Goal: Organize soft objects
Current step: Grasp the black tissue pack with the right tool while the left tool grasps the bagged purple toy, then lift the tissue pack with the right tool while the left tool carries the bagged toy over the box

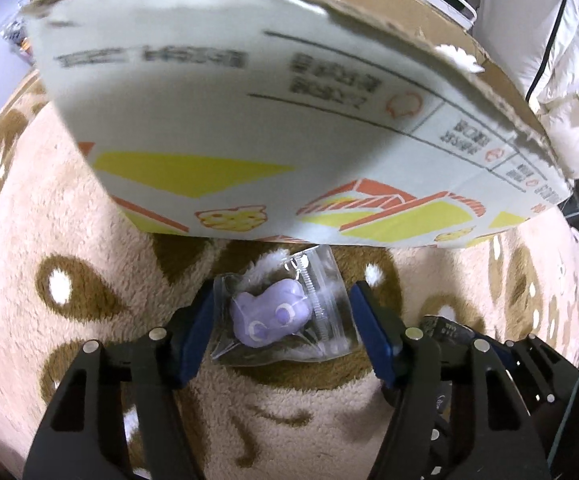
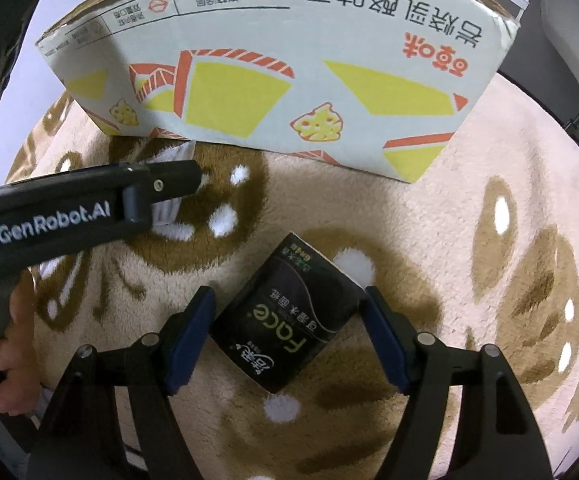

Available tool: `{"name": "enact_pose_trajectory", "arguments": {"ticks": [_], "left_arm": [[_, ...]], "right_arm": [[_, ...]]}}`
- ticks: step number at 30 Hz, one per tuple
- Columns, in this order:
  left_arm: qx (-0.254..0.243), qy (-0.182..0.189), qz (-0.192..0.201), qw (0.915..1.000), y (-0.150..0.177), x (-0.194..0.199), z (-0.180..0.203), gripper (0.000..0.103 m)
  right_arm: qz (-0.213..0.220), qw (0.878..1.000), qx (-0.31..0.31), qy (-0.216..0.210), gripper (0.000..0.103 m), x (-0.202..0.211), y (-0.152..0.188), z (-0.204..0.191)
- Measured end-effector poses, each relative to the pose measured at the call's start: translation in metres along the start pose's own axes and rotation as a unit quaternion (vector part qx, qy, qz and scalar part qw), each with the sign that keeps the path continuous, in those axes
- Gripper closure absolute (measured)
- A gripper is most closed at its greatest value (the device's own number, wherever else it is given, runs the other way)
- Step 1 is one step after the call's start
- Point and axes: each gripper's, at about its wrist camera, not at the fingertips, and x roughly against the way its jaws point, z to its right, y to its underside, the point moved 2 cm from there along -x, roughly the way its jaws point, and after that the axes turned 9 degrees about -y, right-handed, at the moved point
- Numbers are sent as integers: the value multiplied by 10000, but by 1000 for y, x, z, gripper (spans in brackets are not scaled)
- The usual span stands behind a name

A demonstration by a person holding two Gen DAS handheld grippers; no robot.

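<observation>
I log: left gripper [image 1: 281, 320] jaws wide round bagged purple toy [image 1: 271, 314] just under box [image 1: 249, 120] edge; right gripper [image 2: 287, 334] spread astride tissue pack [image 2: 285, 320], rug [image 2: 489, 280] w/ room beyond.

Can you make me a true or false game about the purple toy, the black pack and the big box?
1. The purple toy sits inside a clear bag. True.
2. The left gripper has its fingers on either side of the bag. True.
3. The black tissue pack is inside the cardboard box. False: it lies on the plush rug, between the right gripper fingers.
4. The rug is plain blue. False: cream with brown patches.
</observation>
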Motion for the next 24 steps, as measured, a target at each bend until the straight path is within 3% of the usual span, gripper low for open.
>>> {"name": "enact_pose_trajectory", "arguments": {"ticks": [3, 9, 17, 24], "left_arm": [[-97, -300, 207, 9993, 4, 7, -3, 38], [-147, -362, 597, 9975, 11, 38, -2, 38], [-35, -454, 827, 9955, 30, 68, -13, 38], [52, -843, 1557, 9842, 32, 106, -16, 38]], "right_arm": [[118, 9999, -44, 30, 26, 6, 0, 2], [535, 9984, -190, 45, 28, 28, -5, 9], [898, 9956, -269, -36, 28, 54, 0, 6], [1665, 9852, -384, -160, 29, 96, 3, 9]]}}
